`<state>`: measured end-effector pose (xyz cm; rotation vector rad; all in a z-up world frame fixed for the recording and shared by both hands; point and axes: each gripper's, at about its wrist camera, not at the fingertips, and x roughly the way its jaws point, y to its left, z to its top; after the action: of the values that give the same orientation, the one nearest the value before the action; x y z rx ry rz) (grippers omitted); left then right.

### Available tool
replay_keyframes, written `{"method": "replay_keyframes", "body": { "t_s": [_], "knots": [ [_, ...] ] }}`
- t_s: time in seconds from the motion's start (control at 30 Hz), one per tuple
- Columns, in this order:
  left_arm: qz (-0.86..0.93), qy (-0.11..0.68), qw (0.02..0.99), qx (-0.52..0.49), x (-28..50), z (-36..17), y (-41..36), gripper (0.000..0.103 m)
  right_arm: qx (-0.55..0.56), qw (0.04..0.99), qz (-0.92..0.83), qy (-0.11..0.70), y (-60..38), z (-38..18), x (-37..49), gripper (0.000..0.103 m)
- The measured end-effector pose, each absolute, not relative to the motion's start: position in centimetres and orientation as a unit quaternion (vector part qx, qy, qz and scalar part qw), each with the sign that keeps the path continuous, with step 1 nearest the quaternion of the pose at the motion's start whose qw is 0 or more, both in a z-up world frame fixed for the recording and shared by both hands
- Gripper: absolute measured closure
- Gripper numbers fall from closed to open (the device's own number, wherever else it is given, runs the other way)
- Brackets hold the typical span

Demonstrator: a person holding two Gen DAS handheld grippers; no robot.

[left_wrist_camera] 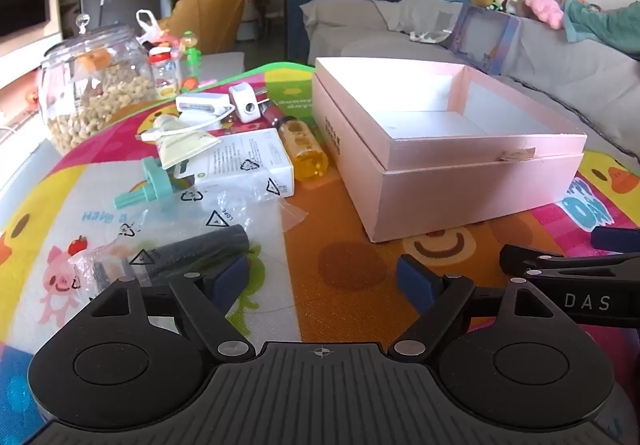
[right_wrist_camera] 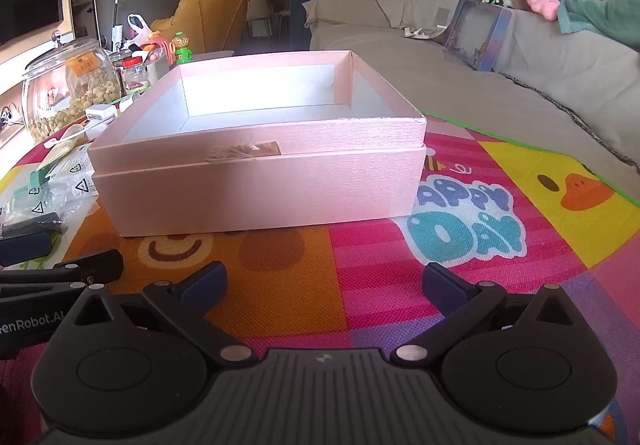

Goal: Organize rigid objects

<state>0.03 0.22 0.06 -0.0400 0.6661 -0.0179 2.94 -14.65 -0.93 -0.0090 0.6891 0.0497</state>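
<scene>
Both the left gripper (left_wrist_camera: 322,279) and the right gripper (right_wrist_camera: 324,283) are held spread and empty over the play mat (left_wrist_camera: 340,205). The black cylinder (left_wrist_camera: 200,249) lies bagged beside the empty pink box (left_wrist_camera: 460,169); slippery film could be pinched instead.

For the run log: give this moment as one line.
left gripper: open, empty | right gripper: open, empty | pink cardboard box: open, nothing visible inside | yellow translucent bottle: on mat beside box
</scene>
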Motion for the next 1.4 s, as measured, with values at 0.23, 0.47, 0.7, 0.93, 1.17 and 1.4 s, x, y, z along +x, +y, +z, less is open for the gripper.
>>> {"method": "replay_keyframes", "body": {
  "t_s": [0.23,0.47,0.7,0.93,1.17,1.4],
  "knots": [
    [-0.004,0.325,0.946,-0.005,0.00,0.03,0.06,0.017,-0.006,0.941,0.024,0.337,-14.71,-0.91,2.98,0.000],
    [-0.004,0.325,0.946,-0.006,0.00,0.03,0.06,0.017,-0.006,0.942,0.024,0.336,-14.65,-0.90,2.93,0.000],
    [-0.004,0.324,0.946,-0.006,0.00,0.03,0.06,0.017,-0.006,0.942,0.024,0.336,-14.65,-0.89,2.91,0.000],
    [-0.004,0.324,0.946,-0.006,0.00,0.03,0.06,0.017,-0.005,0.942,0.024,0.336,-14.65,-0.86,2.90,0.000],
    [-0.004,0.324,0.946,-0.006,0.00,0.03,0.06,0.017,-0.005,0.942,0.024,0.336,-14.66,-0.86,2.89,0.000],
    [-0.004,0.324,0.946,-0.006,-0.01,0.03,0.05,0.017,-0.007,0.942,0.023,0.336,-14.67,-0.87,2.88,0.000]
  ]
}}
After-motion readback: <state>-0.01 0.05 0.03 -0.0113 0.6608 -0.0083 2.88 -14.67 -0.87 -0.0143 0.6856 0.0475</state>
